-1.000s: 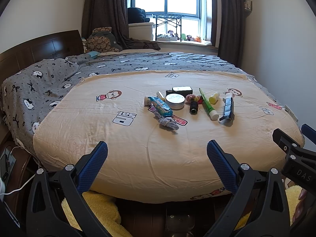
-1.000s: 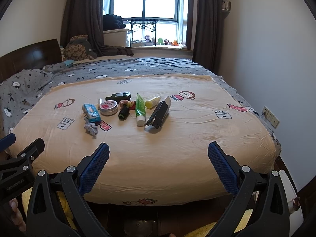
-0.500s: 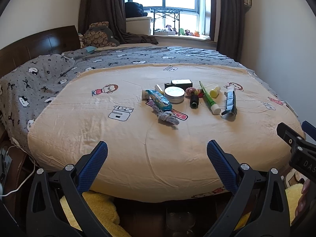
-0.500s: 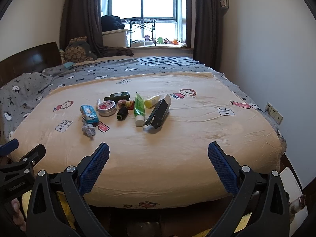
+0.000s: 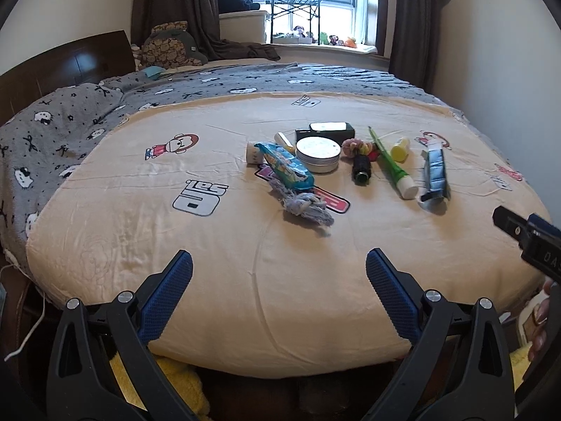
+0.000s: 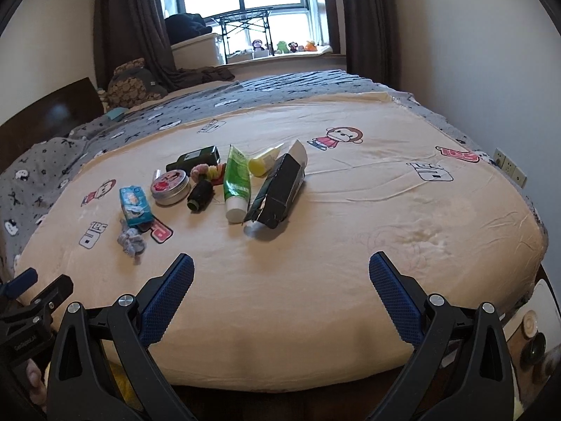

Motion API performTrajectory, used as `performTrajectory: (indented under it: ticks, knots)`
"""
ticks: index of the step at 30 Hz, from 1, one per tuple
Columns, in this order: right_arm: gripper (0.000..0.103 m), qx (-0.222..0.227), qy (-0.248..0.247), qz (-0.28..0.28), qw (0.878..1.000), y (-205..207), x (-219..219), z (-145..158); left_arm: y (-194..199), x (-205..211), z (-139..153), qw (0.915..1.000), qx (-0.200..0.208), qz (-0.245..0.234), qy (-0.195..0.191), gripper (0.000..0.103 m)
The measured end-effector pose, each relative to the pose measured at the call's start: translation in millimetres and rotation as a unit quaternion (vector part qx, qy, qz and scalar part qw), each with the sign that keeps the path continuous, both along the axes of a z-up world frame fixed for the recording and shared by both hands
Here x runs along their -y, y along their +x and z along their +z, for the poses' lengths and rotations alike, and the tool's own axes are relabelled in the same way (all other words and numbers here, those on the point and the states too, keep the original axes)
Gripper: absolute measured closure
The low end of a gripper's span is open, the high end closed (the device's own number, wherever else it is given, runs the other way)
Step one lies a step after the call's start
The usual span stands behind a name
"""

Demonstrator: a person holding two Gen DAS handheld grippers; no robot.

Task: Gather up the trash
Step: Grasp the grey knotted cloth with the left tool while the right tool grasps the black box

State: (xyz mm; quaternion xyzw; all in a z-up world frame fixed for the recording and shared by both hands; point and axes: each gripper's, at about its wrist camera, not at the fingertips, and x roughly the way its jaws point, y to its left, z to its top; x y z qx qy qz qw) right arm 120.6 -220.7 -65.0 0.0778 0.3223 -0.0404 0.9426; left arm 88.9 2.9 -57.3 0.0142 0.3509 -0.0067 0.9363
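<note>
Both empty, wide-open grippers, left gripper [image 5: 278, 275] and right gripper [image 6: 280, 277], are being carried nearer the bed [image 5: 315, 298], its crumpled tissue [image 5: 306, 207] and torn carton [image 6: 277, 194] being brought within reach.

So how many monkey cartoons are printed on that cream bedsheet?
3, counting both views. One monkey print lies left of the clutter, one right of it behind the dark carton, and one sits at the sheet's left side. Others may be hidden.
</note>
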Motion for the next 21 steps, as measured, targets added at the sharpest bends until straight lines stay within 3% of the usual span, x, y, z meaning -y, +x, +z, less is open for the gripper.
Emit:
performTrajectory:
  ticks: [2, 5, 8, 12, 16, 20, 21]
  knots:
    - [0.003, 0.001, 0.001, -0.007, 1.000, 18, 5, -2, 15, -1, -6, 1.0000, -0.004, 0.008, 0.004, 0.010]
    - [0.003, -0.001, 0.011, -0.013, 1.000, 48, 14, -3, 40, -4, -16, 0.9997, -0.016, 0.006, -0.020, 0.010]
    - [0.003, -0.011, -0.014, -0.028, 0.999, 76, 17, -8, 64, -3, -28, 0.9990, -0.036, 0.004, -0.028, 0.010]
    - [0.004, -0.028, 0.007, -0.005, 1.000, 111, 18, -15, 92, 4, -42, 0.9986, -0.049, -0.005, -0.020, 0.018]
    - [0.015, -0.050, 0.017, -0.008, 0.999, 140, 20, -27, 111, 6, -51, 0.9977, -0.059, -0.009, -0.032, 0.018]
    - [0.019, -0.079, 0.025, 0.001, 0.997, 162, 19, -44, 127, 6, -64, 0.9952, -0.080, -0.015, -0.055, 0.024]
    - [0.026, -0.088, 0.026, 0.001, 0.996, 165, 19, -49, 130, 6, -67, 0.9944, -0.085, -0.013, -0.062, 0.024]
